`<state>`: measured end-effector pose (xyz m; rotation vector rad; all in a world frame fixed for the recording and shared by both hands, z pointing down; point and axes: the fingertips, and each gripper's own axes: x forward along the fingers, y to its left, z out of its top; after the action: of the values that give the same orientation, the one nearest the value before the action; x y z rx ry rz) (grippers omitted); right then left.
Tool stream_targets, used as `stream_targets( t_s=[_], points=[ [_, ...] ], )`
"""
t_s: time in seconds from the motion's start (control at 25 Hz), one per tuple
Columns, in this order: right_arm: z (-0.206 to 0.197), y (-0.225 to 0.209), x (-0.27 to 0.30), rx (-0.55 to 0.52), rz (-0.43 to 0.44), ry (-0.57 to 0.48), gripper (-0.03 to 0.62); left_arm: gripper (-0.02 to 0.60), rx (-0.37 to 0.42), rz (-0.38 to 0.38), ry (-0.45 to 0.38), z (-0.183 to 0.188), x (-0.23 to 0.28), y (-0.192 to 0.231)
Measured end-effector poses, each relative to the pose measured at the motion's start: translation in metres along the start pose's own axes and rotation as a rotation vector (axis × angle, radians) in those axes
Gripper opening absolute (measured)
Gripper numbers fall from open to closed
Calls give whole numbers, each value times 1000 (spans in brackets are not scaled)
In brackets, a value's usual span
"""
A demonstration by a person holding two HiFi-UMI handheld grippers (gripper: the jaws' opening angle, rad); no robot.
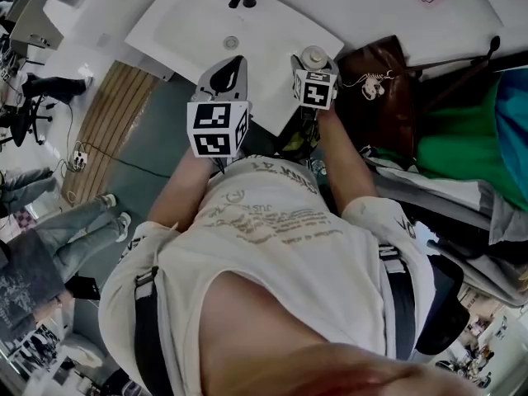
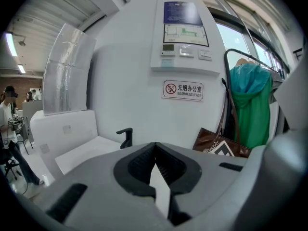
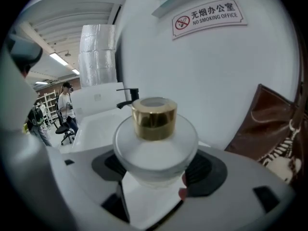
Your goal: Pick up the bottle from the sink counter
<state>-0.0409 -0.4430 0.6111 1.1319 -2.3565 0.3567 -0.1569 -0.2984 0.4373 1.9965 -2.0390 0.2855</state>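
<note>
The right tongs are clenched on the frosted bottle. Their dark pads press its round body from 9 and 3 o'clock just under the shoulder, and the gold cap stands upright above them. In the head view the bottle sits at about 1 o'clock from the picture's middle, over the right-hand end of the white worktop. The sink basin is at its 10 o'clock and the brown handbag is just beside it at 3 o'clock. No view shows whether the bottle's base is clear of the worktop. The left tongs are closed tip to tip on nothing and hang near the worktop's front edge, at about 9 o'clock of the bottle. Judged from this, the grasp is made and the lift is the step in hand. The body looks smooth, rounded and probably glass, so it may slide down between the pads if the squeeze slackens. Hold the pressure even and raise it straight up without tilting, so the weight sits centred between the pads. Mind the handbag on the 3 o'clock side and the black tap behind at 10 o'clock, since a sideways swing could knock either. The left tongs need do nothing but stay out of the path.
</note>
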Motion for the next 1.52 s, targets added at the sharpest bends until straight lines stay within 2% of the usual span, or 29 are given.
stream_targets(
  t_s=[0.4, 0.72, 1.0, 1.24, 1.52],
  points=[
    [65, 45, -71, 18, 4, -86, 341, 21, -27, -64, -31, 1, -6, -2],
    [95, 62, -120, 34, -15, -159, 341, 21, -51, -99, -38, -1, -10, 0],
    [92, 70, -140, 17, -36, -146, 341, 20, -57, -128, -46, -1, -11, -1],
    [71, 66, -138, 74, -24, -105, 341, 20, -51, -146, -50, 0, -9, -4],
    [71, 68, -149, 58, -43, -133, 341, 20, -46, -154, -51, 1, -10, -6]
  ],
)
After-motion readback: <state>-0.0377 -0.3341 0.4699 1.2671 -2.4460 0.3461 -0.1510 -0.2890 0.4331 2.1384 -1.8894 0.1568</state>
